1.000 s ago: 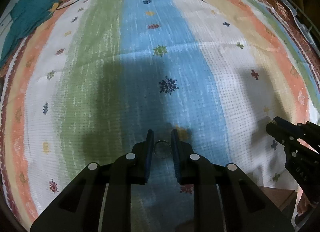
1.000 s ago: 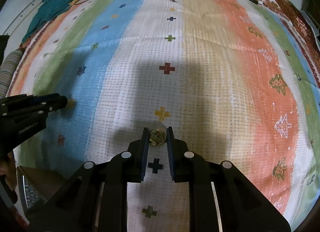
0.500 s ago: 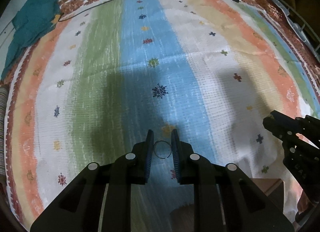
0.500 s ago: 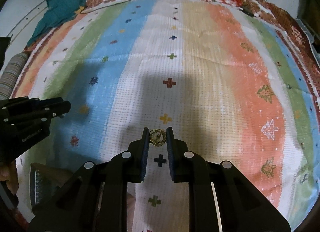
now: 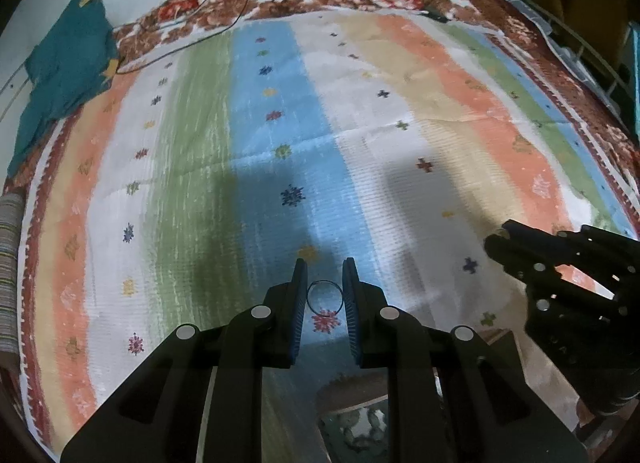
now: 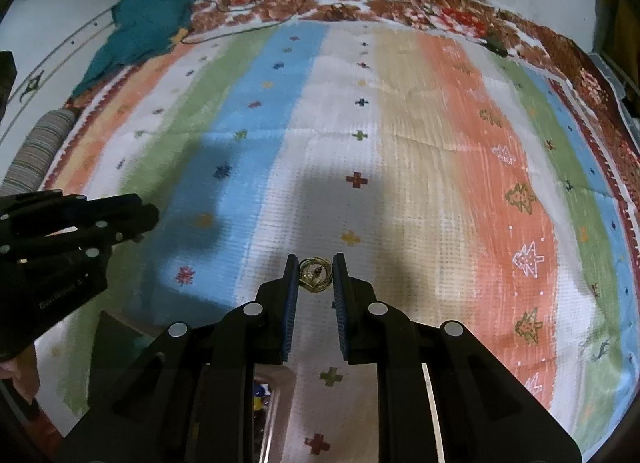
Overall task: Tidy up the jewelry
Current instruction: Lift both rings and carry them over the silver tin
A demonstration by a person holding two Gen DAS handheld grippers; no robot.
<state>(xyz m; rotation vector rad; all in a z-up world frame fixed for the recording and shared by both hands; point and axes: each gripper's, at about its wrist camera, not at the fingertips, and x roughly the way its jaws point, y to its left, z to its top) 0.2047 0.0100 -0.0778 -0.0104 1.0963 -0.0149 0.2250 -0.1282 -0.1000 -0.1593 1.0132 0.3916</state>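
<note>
My left gripper (image 5: 324, 277) is shut on a thin dark ring-shaped bangle (image 5: 325, 298), held upright between its blue pads above the striped cloth. My right gripper (image 6: 316, 267) is shut on a gold ornate ring-like jewel (image 6: 315, 274), also held above the cloth. Each gripper shows at the edge of the other's view: the right one in the left wrist view (image 5: 500, 241), the left one in the right wrist view (image 6: 150, 215). A brown box edge (image 5: 352, 391) with patterned contents lies low under the left gripper.
The multicolour striped cloth (image 5: 280, 123) covers the surface, with a brown floral border at the far edge. A teal cloth (image 5: 68, 71) lies at the far left. Thin cables (image 5: 224, 23) cross the far border. A dark box corner (image 6: 116, 327) lies under the left gripper.
Both grippers have risen and pulled back from the cloth, each keeping its jewel; more of the cloth's far border and the floor beyond has come into view.
</note>
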